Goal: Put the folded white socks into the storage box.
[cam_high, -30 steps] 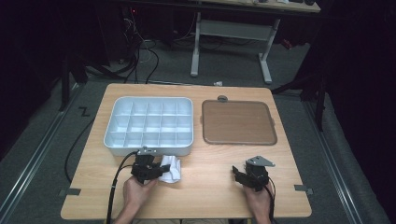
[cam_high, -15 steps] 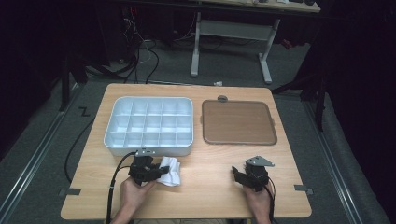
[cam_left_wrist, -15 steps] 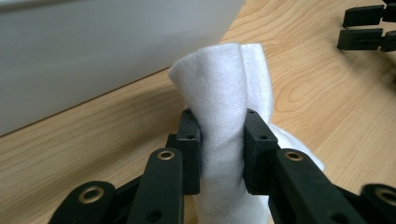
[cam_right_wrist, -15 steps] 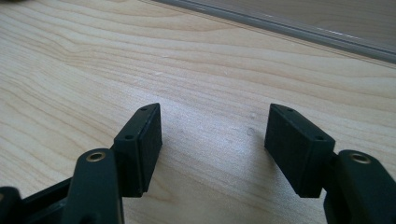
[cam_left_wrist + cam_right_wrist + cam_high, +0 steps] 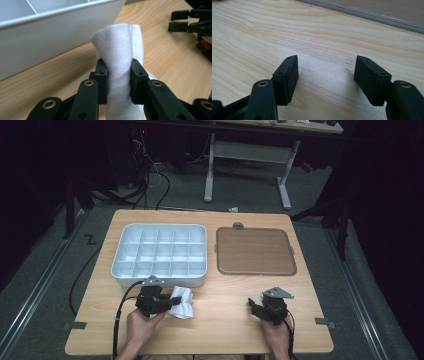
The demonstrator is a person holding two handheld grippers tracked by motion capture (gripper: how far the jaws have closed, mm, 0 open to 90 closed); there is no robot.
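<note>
Hardly anything has shifted over the last second: the left gripper (image 5: 167,301) sits where it did by the near wall of the white divided tray (image 5: 131,272), its jaws pinching the white cloth (image 5: 182,302) low over the tabletop (image 5: 220,320), so I'd judge the grasp made and the lift yet to come. The right gripper (image 5: 256,308) waits with jaws spread and empty, well apart from the brown tray (image 5: 255,251). From above the cloth is a crumpled lump; the left gripper view shows its fold (image 5: 119,50) squeezed upright between the pads.
</note>
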